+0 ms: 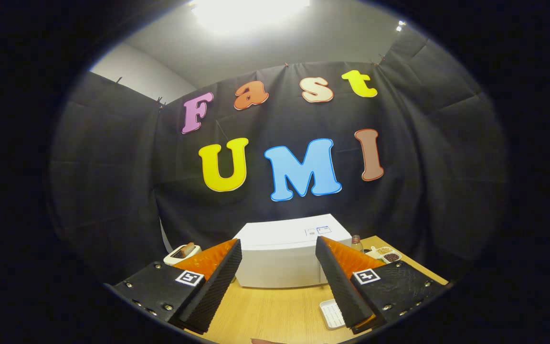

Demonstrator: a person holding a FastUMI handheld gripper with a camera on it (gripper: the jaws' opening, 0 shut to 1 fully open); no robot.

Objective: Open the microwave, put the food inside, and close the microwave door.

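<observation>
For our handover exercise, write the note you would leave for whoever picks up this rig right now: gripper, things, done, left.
Hand-held gripper: open, holding nothing, raised above the wooden table.
White microwave: beyond the fingers, against the black cloth; whether its door is closed cannot be told.
Small white tray: on the table by the right finger.
White dishes with food: right of the microwave.
Done: nothing visible.
Left: open, load, close.

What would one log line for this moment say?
gripper: open, empty | microwave: beyond fingers, shut | table: beneath | stage: not started
</observation>
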